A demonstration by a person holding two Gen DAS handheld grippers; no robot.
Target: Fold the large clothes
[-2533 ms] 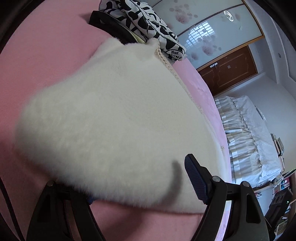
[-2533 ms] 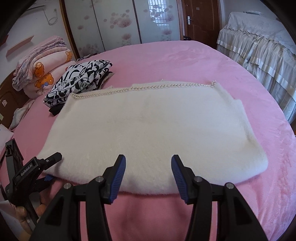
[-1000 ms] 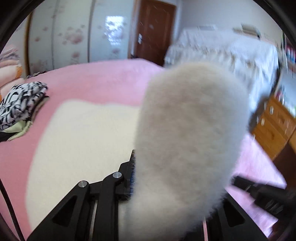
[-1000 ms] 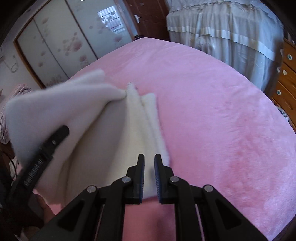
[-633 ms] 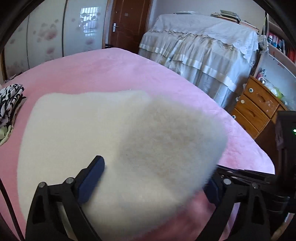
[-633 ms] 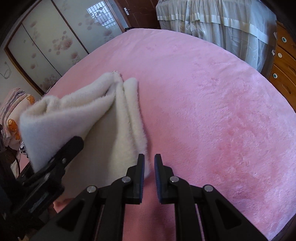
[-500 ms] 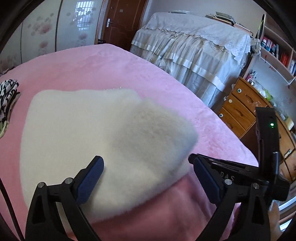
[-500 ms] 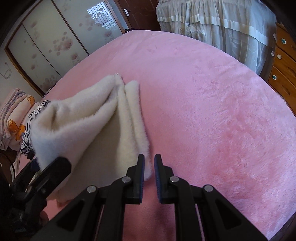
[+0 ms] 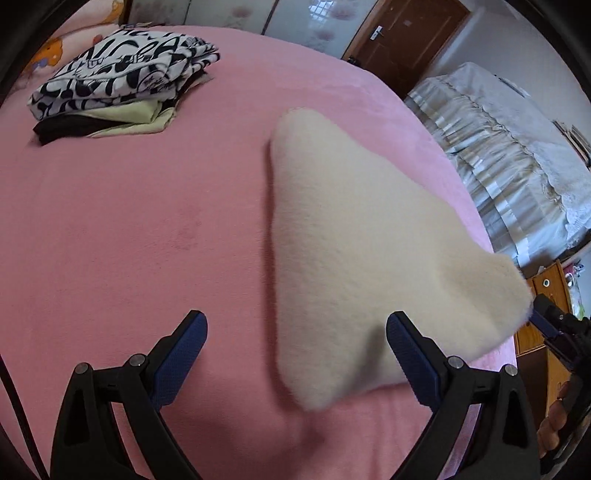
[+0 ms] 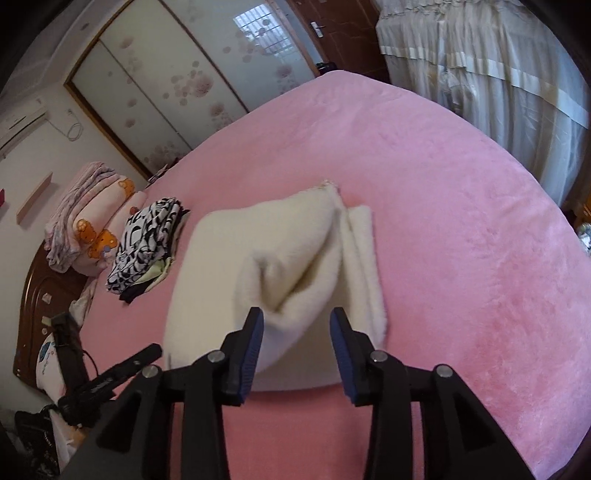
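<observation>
A wide bed [image 10: 461, 192] under a pink plush cover [image 9: 129, 229] fills both wrist views. On it lies the cream fleece garment [image 10: 295, 258], folded over on itself into a thick bundle; from the right wrist camera it sits at the centre of the frame, just ahead of the fingers, with a loose fold bulging up at its near end and layered edges showing along its 3 o'clock side. From the left wrist camera the same garment [image 9: 362, 258] appears as a tapering wedge running from 12 o'clock toward 4 o'clock, its near corner raised off the cover.

The left gripper [image 9: 295, 354] is spread wide with nothing between its blue pads [image 9: 181, 354]; the pink cover shows in the gap, and the right-hand pad lies just at the garment's near edge. The right gripper [image 10: 296, 350] is also parted, its pads [image 10: 251, 350] flanking the bulging fold; whether they touch the fleece is unclear.

At 10 o'clock in both views a stack of folded clothes [image 9: 122, 81], topped by a black-and-white print, rests on the cover well apart from the garment. Beyond it lie pink bedding with bear motifs [image 10: 92, 218] and a dark wooden headboard [image 10: 33, 295]. Frosted sliding doors with a floral pattern [image 10: 177, 88] line the far wall beside a brown door [image 9: 402, 33]. A second bed with a pale frilled cover [image 9: 509, 155] stands at 2 o'clock, with a wooden drawer unit [image 9: 546, 295] near it.
</observation>
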